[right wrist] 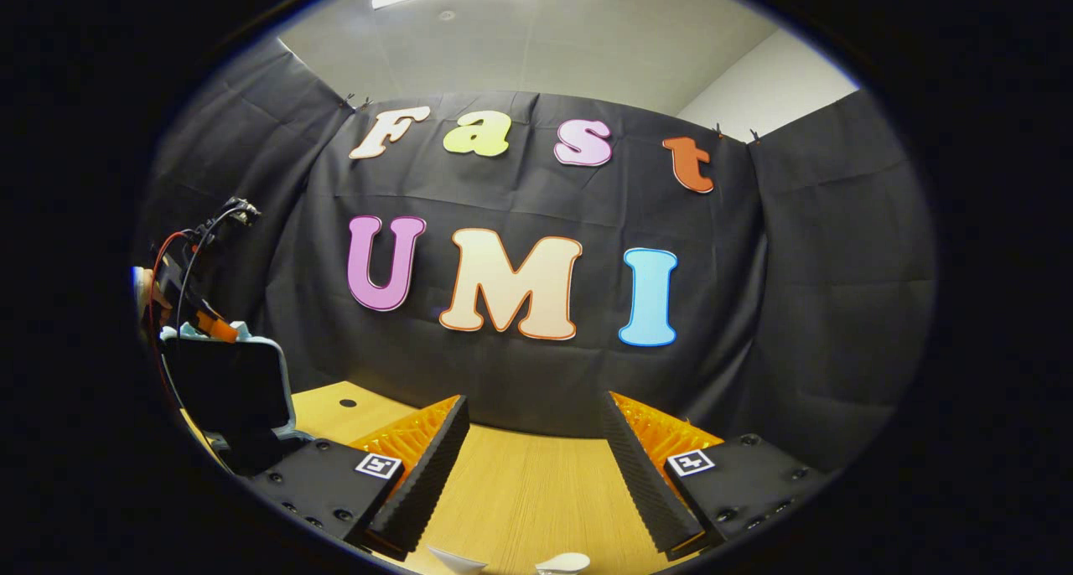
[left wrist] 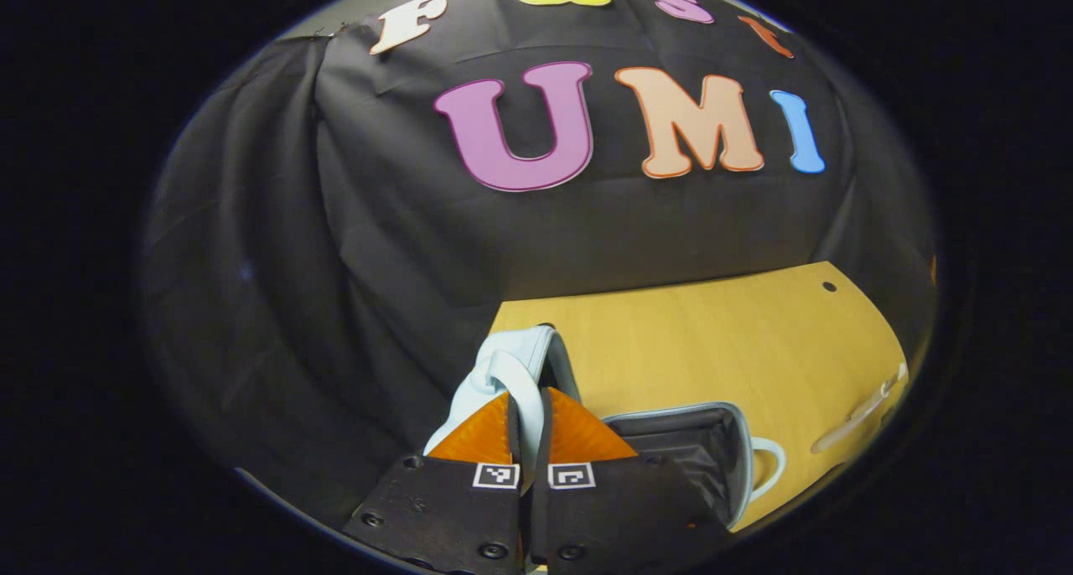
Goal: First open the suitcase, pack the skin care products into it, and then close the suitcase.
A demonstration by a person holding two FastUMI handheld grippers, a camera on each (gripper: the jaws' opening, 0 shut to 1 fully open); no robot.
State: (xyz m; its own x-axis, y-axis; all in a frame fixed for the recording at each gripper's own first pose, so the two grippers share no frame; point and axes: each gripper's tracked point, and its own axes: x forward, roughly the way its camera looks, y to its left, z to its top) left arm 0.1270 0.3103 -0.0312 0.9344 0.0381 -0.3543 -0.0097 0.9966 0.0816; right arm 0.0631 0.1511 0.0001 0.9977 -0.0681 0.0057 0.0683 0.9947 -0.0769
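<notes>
Two grippers are in use. The left gripper [left wrist: 530, 428] is seen closed on the pale blue rim of the suitcase lid [left wrist: 511, 365], both fingers pressed against that edge with the lid raised upright between them. The suitcase [left wrist: 696, 449] stands open at the near left corner of the wooden table [left wrist: 712, 340], its dark lined inside facing up beside the lid. In the right gripper view the raised lid [right wrist: 226, 391] is seen at the far left, with the other gripper and its cables [right wrist: 189, 265] above it.

The right gripper [right wrist: 530, 466] is held with its fingers wide apart over bare table, nothing between them. Two small white items [right wrist: 562, 563] lie at the bottom edge of that view, too cut off to be identified (possibly skin care products).

Handling is judged as follows. The lid is likely light, with a stiff rim and a soft fabric lining; the rim is the proper place to be gripped, since the lining would be expected to crumple. A hinged lid may fall shut if released before it is past upright, so it should be laid fully back. A pale loop [left wrist: 767, 466] at the suitcase's near side (apparently a handle) offers a second hold. Small bottles are likely smooth and slippery and should be taken across the body.
</notes>
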